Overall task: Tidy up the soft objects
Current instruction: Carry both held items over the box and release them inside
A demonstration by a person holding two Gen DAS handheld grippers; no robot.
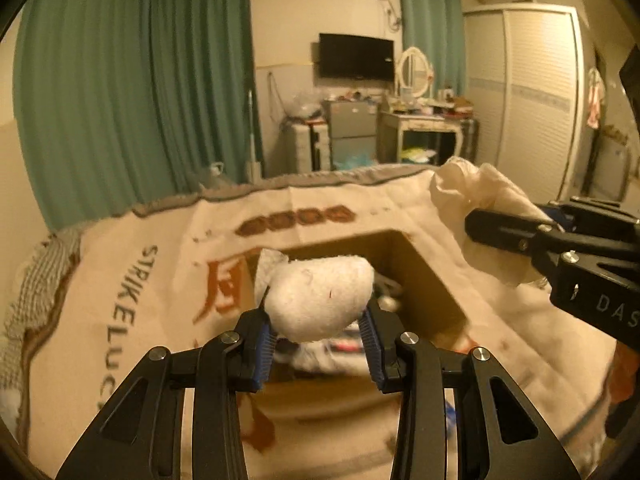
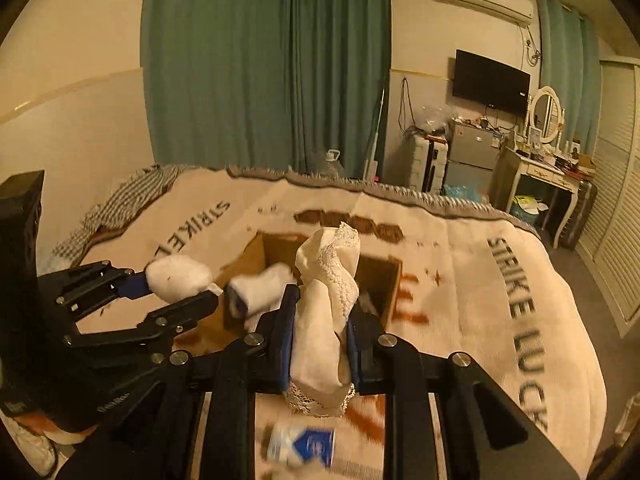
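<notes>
Left gripper [image 1: 318, 334] (white bundle [image 1: 320, 298] clamped) above box rim [image 1: 420, 256]

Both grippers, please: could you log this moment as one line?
left gripper: shut on white sock | right gripper: shut on lace cloth | both over box

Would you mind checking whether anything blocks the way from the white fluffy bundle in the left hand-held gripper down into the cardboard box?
Nothing visible does. The left hand-held gripper holds the white fluffy bundle over the open cardboard box. The right hand-held gripper, gripping a lace-trimmed cloth, sits off to the side.
</notes>
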